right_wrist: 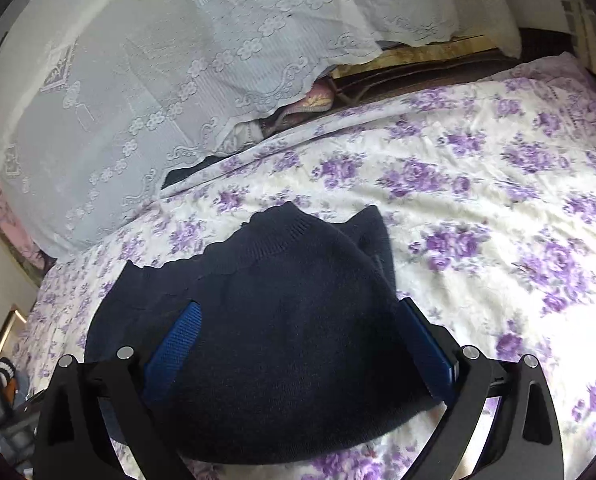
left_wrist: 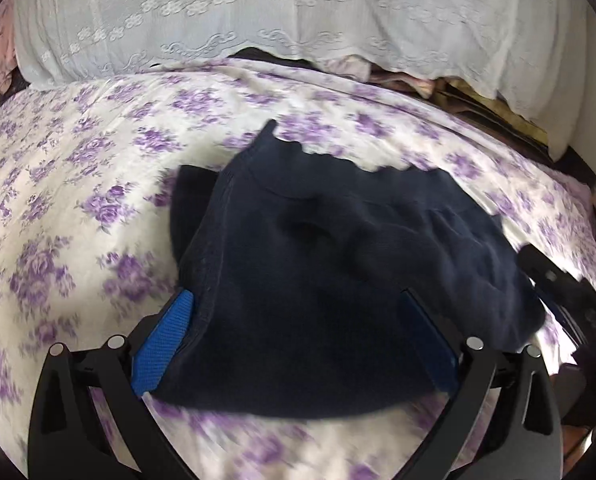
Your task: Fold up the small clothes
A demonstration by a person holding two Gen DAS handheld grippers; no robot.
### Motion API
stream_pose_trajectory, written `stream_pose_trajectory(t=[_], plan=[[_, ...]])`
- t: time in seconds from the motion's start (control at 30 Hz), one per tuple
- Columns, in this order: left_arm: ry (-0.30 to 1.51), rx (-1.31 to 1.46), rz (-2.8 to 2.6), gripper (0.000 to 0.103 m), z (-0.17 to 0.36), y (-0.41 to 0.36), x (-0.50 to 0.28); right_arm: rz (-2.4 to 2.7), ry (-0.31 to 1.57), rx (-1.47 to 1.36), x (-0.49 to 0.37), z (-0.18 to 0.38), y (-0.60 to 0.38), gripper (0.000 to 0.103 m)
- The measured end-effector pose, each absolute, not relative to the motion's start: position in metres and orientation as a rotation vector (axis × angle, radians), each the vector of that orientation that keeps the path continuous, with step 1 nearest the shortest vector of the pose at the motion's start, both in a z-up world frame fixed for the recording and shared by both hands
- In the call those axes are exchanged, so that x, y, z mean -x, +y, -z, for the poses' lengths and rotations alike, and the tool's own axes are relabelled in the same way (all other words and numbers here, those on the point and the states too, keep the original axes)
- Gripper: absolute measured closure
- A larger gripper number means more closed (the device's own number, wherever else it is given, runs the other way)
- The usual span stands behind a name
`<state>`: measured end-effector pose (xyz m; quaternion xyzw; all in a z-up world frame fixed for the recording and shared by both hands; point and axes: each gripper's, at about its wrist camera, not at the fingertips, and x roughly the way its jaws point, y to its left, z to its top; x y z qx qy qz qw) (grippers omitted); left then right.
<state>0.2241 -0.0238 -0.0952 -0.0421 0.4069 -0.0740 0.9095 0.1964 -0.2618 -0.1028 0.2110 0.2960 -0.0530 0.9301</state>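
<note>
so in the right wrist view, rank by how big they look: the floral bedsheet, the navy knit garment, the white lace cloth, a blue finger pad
1. floral bedsheet and white lace cloth: too close to rank
2. navy knit garment, though nearness to the camera inflates it
3. blue finger pad

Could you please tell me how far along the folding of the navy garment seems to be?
Partly done, it seems: the navy garment lies on the floral sheet with one layer already doubled over another. In hand: the left gripper and right gripper are both open, fingers straddling the cloth, gripping nothing. Left: the edges look uneven and bunched, so at least another fold and smoothing probably remain.
</note>
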Motion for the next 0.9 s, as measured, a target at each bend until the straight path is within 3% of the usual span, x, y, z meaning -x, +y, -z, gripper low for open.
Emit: stream_pose_trajectory(t=[0.27,0.43,0.73,0.9], plan=[[0.927,0.297,0.210,0.005,0.103,-0.039,-0.195,0.204,0.598,-0.480,-0.148,0.100,-0.253,0.005],[0.867,0.248,0.079,0.005,0.094,-0.030,-0.178,0.244,0.582,-0.436,-0.116,0.101,-0.244,0.004],[1.025,0.704,0.258,0.005,0.111,-0.028,-0.168,0.126,0.464,-0.726,-0.081,0.107,-0.243,0.004],[1.004,0.752,0.233,0.005,0.113,-0.042,-0.164,0.126,0.464,-0.723,-0.080,0.108,-0.245,0.004]])
